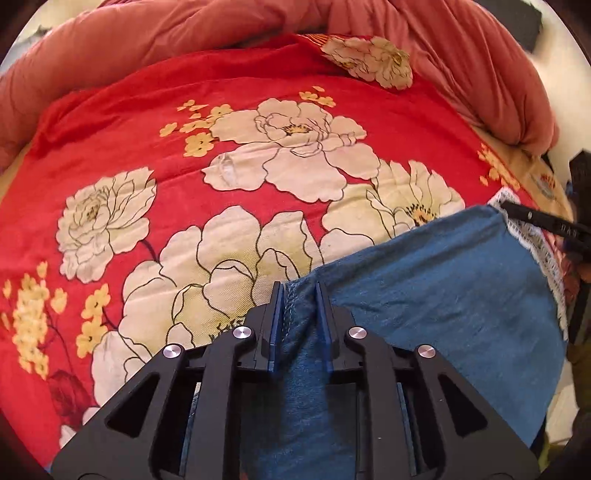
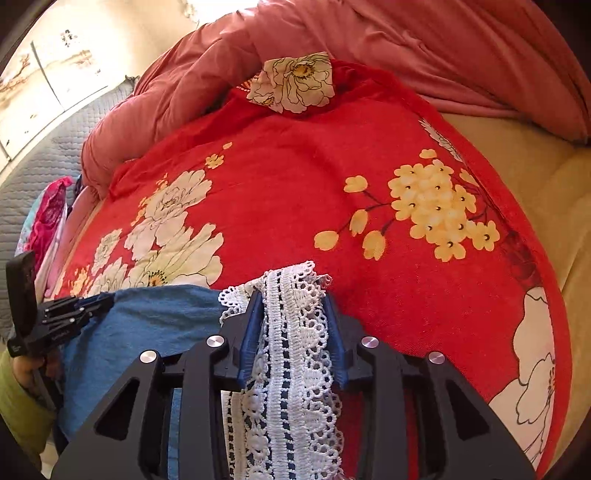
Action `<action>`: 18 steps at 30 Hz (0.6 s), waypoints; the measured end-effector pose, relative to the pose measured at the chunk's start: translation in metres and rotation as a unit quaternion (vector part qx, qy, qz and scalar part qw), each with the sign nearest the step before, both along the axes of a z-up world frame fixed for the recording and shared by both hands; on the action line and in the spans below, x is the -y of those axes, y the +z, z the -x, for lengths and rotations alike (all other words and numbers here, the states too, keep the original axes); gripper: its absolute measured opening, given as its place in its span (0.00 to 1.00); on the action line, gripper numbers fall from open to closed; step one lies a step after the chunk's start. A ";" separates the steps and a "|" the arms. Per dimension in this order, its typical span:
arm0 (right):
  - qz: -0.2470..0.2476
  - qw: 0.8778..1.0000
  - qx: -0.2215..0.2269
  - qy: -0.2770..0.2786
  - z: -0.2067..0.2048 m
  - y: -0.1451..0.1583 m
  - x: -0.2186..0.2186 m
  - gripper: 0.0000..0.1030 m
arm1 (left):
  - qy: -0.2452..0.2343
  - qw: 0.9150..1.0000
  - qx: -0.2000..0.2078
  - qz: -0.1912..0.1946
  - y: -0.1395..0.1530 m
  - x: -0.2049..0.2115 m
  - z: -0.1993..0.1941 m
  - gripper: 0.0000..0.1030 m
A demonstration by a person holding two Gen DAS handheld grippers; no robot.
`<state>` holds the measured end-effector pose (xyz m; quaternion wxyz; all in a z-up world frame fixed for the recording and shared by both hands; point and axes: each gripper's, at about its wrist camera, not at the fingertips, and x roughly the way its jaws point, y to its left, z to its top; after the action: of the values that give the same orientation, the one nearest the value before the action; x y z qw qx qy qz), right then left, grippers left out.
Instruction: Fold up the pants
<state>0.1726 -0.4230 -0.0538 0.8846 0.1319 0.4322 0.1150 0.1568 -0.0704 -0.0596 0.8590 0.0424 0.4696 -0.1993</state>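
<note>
So you've only got your hold: the left gripper (image 1: 298, 295) pinches the stitched denim edge of the pants (image 1: 424, 288), the right gripper (image 2: 293, 306) clamps their white lace trim (image 2: 291, 332), both at the near edge of the red floral blanket (image 1: 147, 122). No fold shows yet. Ahead the blanket lies open; the bunched pink duvet (image 1: 129, 40) crowds its far side.

Bed (image 2: 535, 177), red floral blanket (image 1: 258, 92) spread, pink quilt (image 1: 147, 33) bunched behind, blue pants (image 1: 424, 295)

The left claw (image 1: 299, 291) pinches the blue pants' (image 1: 424, 295) seam over a floral blanket (image 1: 147, 129).
</note>
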 end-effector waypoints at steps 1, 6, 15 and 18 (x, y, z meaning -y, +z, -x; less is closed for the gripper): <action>0.003 1.000 0.000 0.000 0.000 -0.001 -0.001 0.31 | 0.001 1.000 0.000 0.002 0.000 -0.001 -0.001 0.15; -0.006 1.000 -0.010 0.014 -0.003 -0.004 -0.002 0.38 | 0.028 1.000 0.010 0.005 0.008 -0.012 0.004 0.39; 0.021 0.998 0.043 0.042 0.013 0.021 -0.011 0.18 | 0.065 0.996 0.054 0.007 0.044 -0.032 0.064 0.46; 0.023 0.999 0.040 0.023 0.011 0.019 -0.005 0.18 | 0.084 0.996 0.016 -0.029 0.018 -0.037 0.065 0.46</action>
<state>0.1617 -0.4183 -0.0345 0.9012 0.0964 0.4019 0.1302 0.0915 -0.0333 -0.0413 0.8783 0.0312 0.4637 -0.1121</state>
